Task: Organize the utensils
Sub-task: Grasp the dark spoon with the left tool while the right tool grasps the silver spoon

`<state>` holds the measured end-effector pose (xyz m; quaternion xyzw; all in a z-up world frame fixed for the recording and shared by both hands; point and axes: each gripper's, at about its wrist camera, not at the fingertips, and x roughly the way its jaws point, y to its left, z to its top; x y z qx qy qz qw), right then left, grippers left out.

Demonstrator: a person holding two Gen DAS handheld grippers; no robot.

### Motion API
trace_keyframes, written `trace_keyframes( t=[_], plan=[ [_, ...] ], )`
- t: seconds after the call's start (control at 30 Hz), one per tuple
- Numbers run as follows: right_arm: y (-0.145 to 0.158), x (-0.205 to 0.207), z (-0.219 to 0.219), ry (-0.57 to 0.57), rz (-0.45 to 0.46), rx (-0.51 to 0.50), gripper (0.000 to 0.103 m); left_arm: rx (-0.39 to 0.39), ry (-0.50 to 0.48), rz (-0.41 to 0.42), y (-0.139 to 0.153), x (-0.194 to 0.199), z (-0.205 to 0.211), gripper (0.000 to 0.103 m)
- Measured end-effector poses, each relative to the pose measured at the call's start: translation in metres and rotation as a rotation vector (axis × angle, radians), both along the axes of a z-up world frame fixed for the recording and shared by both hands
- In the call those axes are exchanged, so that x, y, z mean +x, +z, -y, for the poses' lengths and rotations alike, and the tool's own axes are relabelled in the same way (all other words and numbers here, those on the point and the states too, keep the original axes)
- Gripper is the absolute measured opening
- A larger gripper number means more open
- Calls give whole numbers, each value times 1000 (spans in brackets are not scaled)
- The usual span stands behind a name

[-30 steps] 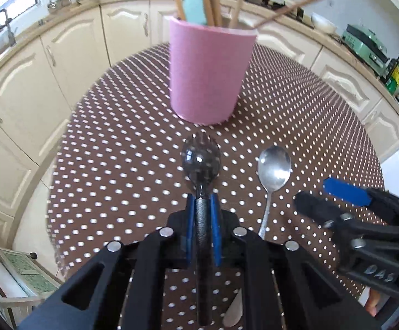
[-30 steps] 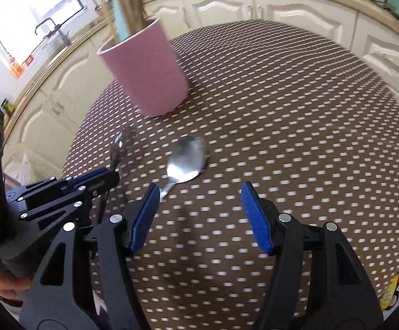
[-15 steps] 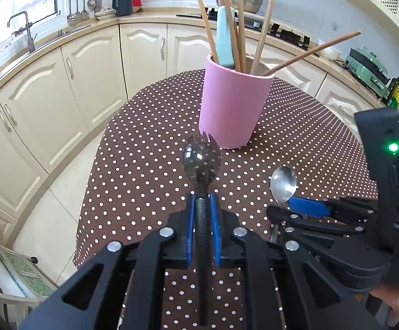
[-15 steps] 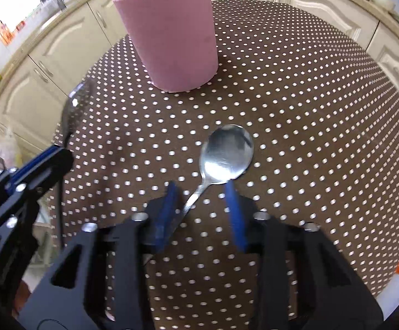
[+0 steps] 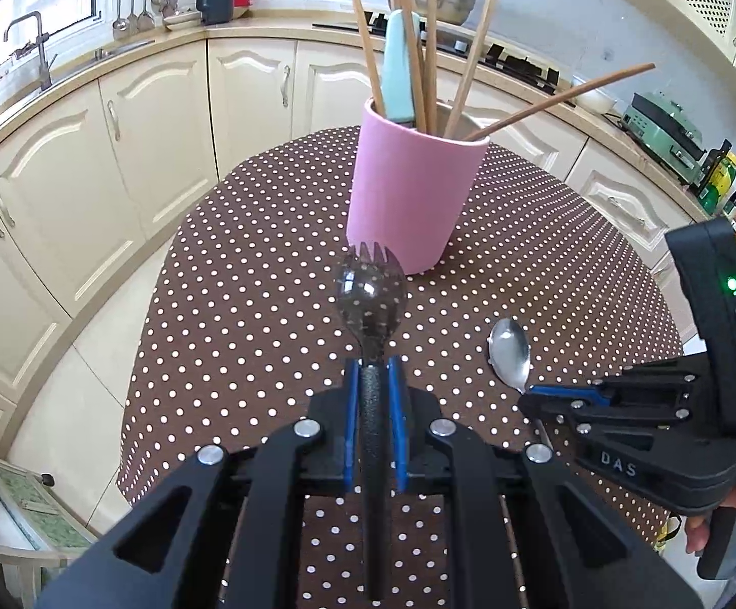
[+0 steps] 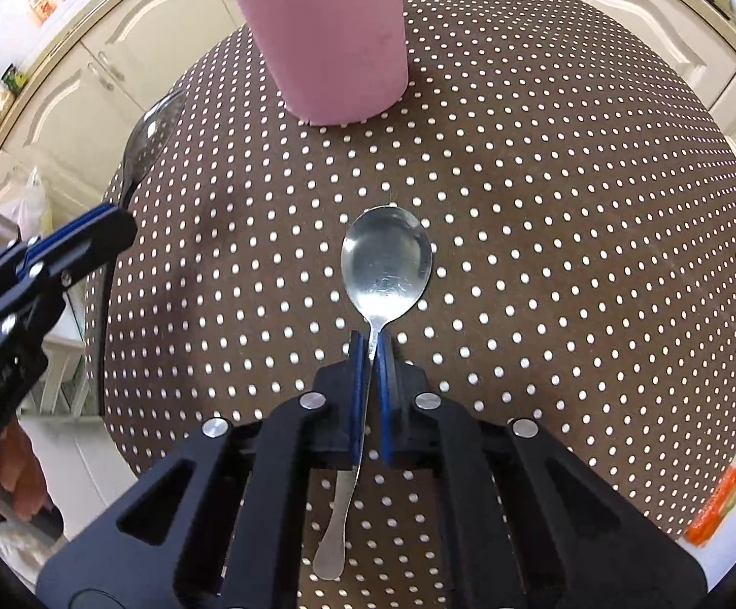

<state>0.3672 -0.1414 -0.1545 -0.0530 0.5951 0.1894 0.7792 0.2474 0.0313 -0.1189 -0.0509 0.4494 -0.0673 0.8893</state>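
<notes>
Metal on both sides, so I expected stiff, light, slick handles.

From the left wrist, my left gripper (image 5: 373,380) had its fingers (image 5: 350,406) nearly closed on the dark spork (image 5: 370,299), clamped on the neck just below the bowl, tines pointing away from me toward the pink cup (image 5: 413,203). The textured handle ran back between the pads, and I judged it would resist twisting better than bare steel. The cup stood upright on the dotted worktop (image 5: 241,304) just beyond the spork's tip, already crowded with wooden sticks (image 5: 474,56) and a pale blue handle (image 5: 398,66). One stick leaned far out to the right. I judged those would be the obstacle: anything dropped in would need a gap between them, and a knock could tip a cup that light. To the right, my right gripper (image 5: 530,391) sat low over the spoon (image 5: 509,350).

From the right wrist, the right fingers (image 6: 355,370) had just been closing and were pinched on the spoon's (image 6: 386,259) thin neck, right behind the bowl, which I read as resting on the worktop (image 6: 571,203). The handle trailed back under the gripper. Polished and narrow, it could pivot or slide in the pads, I thought, so a hold near the bowl suited it. The cup (image 6: 327,35) stood well ahead, with clear cloth between. The left gripper (image 6: 89,238) hung at the left edge with the spork (image 6: 149,132) raised.
</notes>
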Motion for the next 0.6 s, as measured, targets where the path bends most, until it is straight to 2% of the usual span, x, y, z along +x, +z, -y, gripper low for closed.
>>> trace_keyframes(
  t=[0.17,0.33,0.6],
  plan=[
    [-2,-15,-3,34,-37,-50,6,-7,-10,-11,-2,1,7,11],
    [-3,-19,-8,54,-22,-67,6,-16,-16,-9,-1,0,13,11],
    [8,-39,14,19,48,118,4,-52,-50,73,10,-9,19,11]
  ],
)
